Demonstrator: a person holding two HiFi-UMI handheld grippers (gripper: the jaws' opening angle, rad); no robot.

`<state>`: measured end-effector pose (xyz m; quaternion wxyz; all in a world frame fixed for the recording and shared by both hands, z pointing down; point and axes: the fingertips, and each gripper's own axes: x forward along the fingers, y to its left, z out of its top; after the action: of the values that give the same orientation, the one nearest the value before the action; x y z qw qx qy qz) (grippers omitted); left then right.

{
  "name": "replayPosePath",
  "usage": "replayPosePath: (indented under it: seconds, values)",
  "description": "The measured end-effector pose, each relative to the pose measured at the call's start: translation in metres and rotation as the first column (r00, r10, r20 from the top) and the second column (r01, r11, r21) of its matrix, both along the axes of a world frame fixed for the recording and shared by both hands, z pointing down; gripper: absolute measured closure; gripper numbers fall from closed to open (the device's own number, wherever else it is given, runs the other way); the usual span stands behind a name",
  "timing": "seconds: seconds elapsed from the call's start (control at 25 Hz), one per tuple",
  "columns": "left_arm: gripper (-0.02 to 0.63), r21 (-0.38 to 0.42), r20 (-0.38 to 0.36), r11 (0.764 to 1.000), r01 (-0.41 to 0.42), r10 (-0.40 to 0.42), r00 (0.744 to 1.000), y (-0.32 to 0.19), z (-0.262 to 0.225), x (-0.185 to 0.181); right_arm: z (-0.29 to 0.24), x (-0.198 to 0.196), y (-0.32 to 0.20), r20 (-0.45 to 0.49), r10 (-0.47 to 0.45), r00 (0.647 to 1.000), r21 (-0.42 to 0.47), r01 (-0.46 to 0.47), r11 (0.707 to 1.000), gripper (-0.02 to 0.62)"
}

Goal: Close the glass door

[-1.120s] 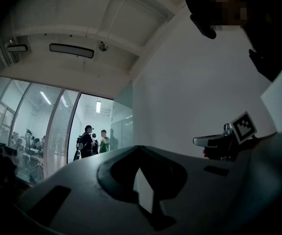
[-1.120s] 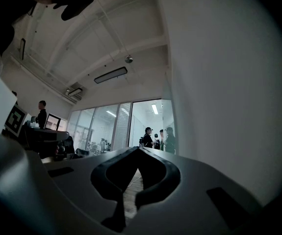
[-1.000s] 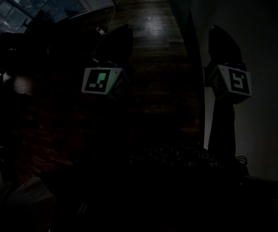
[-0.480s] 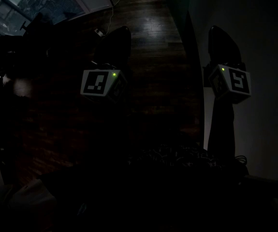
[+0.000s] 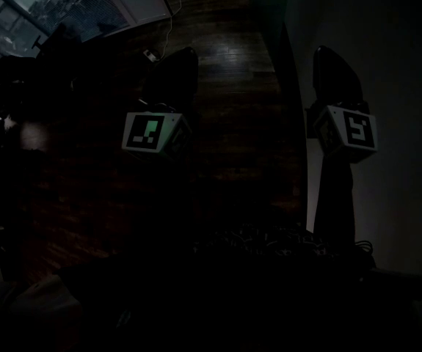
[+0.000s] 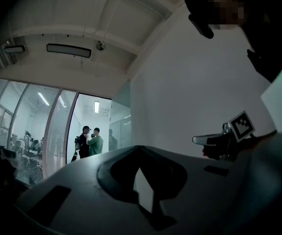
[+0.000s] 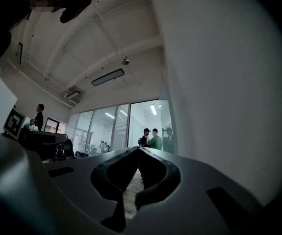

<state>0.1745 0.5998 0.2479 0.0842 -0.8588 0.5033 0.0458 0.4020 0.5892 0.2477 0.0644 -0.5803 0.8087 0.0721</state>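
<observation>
Wall [image 6: 194, 92], white and bare, fills the right side, and wood floor [image 5: 233, 42] runs ahead to a lit doorway. Glass door [image 6: 121, 124] seems to stand open beside that doorway, well apart from both tools, so no push looks begun. Left tool [image 6: 138, 148] and right tool [image 7: 140, 150] point ahead, jaws together and empty, probably readied as blunt pushers.

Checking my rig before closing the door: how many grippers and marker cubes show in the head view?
Grippers: 2, the left gripper and the right gripper
Marker cubes: 2, the left cube and the right cube
Total: 4
</observation>
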Motion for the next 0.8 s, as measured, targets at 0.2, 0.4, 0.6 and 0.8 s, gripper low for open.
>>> replayPosePath:
  seconds: [0.2, 0.4, 0.6, 0.8]
  values:
    - [0.604, -0.001, -0.003, 1.0, 0.006, -0.006, 1.0, -0.002, -0.001, 0.007, -0.001, 0.007, -0.003, -0.003, -0.004, 1.0, -0.002, 0.004, 1.0, 0.592]
    - [0.604, 0.001, -0.002, 1.0, 0.013, -0.013, 1.0, -0.003, -0.002, 0.013, 0.0, 0.014, -0.007, -0.011, -0.007, 1.0, -0.01, 0.007, 1.0, 0.592]
    - [0.604, -0.002, -0.001, 1.0, 0.021, -0.021, 1.0, -0.005, 0.001, 0.019, 0.006, 0.021, -0.011, -0.007, -0.01, 1.0, -0.017, 0.01, 1.0, 0.592]
    - [0.604, -0.003, -0.001, 1.0, 0.029, -0.029, 1.0, -0.006, 0.004, 0.025, 0.013, 0.025, -0.015, -0.022, -0.024, 0.999, -0.036, 0.023, 0.999, 0.592]
